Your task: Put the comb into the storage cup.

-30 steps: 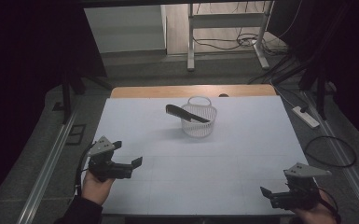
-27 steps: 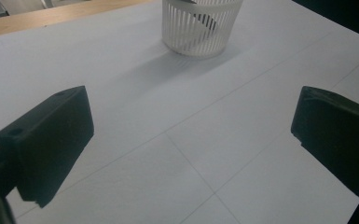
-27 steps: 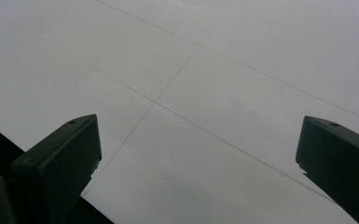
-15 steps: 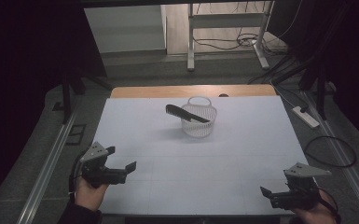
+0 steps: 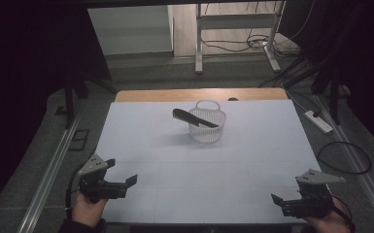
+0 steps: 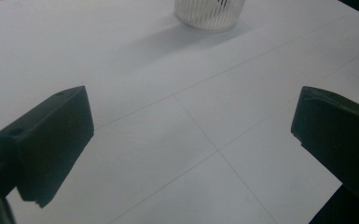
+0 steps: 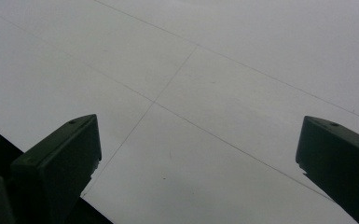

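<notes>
Both jaw pairs are spread wide with nothing held. The left gripper [image 5: 108, 182] is held low at the near-left corner of the white table [image 5: 252, 160], the right gripper [image 5: 301, 201] at the near-right corner, each over bare surface. Well apart from both, a white slatted basket [image 5: 207, 124] is seen upright near the far middle, with a black-handled knife [image 5: 194, 118] laid across its rim, handle projecting left.

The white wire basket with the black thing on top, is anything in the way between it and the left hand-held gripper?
Nothing visible is. Between the left hand-held gripper and the white wire basket lies only bare white table surface. The long black object rests across the basket's rim.
</notes>
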{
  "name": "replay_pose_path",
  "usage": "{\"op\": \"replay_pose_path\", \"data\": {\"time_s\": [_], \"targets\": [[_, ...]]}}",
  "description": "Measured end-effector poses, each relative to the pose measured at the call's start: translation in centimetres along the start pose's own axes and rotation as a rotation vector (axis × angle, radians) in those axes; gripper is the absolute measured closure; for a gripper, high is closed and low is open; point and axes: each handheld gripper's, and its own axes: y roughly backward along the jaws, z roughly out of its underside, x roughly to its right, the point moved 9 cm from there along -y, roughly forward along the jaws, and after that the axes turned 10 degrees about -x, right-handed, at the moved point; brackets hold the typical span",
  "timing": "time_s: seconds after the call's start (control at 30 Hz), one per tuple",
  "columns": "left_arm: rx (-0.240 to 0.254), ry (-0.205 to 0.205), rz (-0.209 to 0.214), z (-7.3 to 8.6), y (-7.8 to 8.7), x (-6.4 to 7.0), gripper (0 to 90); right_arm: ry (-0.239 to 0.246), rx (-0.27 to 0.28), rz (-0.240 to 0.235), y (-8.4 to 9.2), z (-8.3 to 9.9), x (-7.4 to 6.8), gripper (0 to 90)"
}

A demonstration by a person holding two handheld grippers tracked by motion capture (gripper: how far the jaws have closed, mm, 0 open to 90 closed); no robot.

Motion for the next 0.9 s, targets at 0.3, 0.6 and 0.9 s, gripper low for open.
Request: {"op": "replay_pose_path", "data": {"time_s": [0.3,0.6,0.9], "targets": [[-0.019,0.002,-0.018,1.3,0.7,0.1,0.0,-0.001,0.000,0.001,0.0,0.0,0.0,0.3],[-0.028,0.008,-0.036,2.4,1.4,0.1,0.0,-0.003,0.000,0.003,0.0,0.0,0.0,0.3],[-0.051,-0.002,-0.067,2.9,1.7,0.1,0.0,-0.004,0.000,0.005,0.0,0.0,0.0,0.3]]}}
